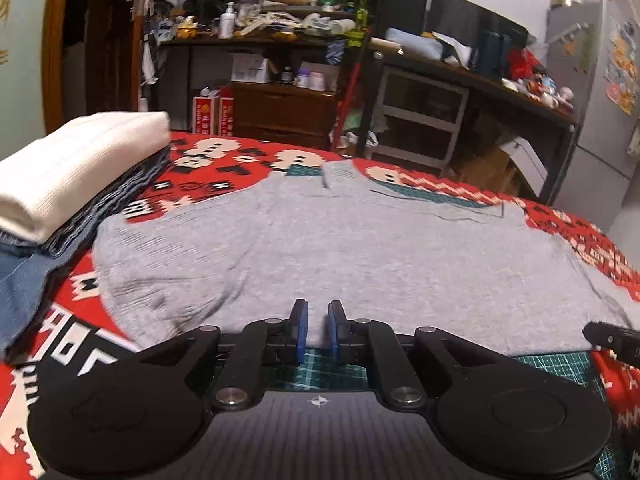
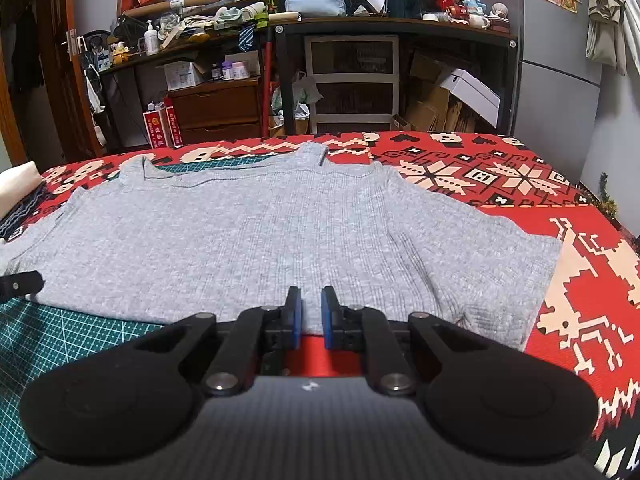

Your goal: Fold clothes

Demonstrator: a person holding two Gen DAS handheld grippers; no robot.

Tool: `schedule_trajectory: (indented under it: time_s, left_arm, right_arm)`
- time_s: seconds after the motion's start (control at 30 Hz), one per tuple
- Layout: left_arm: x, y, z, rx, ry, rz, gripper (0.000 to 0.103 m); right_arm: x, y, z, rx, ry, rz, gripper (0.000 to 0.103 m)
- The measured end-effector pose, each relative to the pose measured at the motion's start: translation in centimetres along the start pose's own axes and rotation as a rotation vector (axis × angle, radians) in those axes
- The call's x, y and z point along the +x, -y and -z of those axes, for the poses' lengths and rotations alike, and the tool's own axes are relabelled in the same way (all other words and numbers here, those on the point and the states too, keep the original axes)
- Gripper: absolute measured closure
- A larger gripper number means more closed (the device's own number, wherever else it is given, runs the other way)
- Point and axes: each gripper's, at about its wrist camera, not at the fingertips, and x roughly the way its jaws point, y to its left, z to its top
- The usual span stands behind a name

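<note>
so we have the grey ribbed top lying flat and spread across the bed's red patterned cover, its collar toward the far edge and its hem along the near edge, right in front of both tools. its long axis, collar to hem, runs straight away from us, while the sleeves reach out sideways toward the left and right edges. that is the relation we judge any coming move to turn on: the hem is the nearest part, and each tool faces its own half of it.

our left gripper sits at the hem toward the left half; its blue pads stand a little apart with nothing between them, the hem's edge lying just past the tips over the green cutting mat. our right gripper sits at the hem toward the right half, pads likewise slightly parted and holding nothing, the cloth's edge just under and beyond the tips. whether the tips touch the cloth we cannot tell. each tool shows as a dark tip at the side of the other's view, so they are well apart along the hem.

the top looks thin and soft, finely ribbed, with small puckers near the left sleeve and the right hem corner. at the left edge sits a stack of folded clothes, white on top.

spread like this, the top fits either a garment laid out for folding or one about to be lifted by the hem; we cannot say which.
</note>
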Motion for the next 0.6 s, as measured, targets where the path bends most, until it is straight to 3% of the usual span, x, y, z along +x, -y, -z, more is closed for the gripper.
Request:
schedule_trajectory:
  time_s: [0.6]
  left_arm:
    - [-1.5, -4.4, -0.1, -0.027, 0.023, -0.123, 0.094]
  right_arm:
    - [0.0, 0.0, 0.0, 0.002, 0.0, 0.0, 0.091]
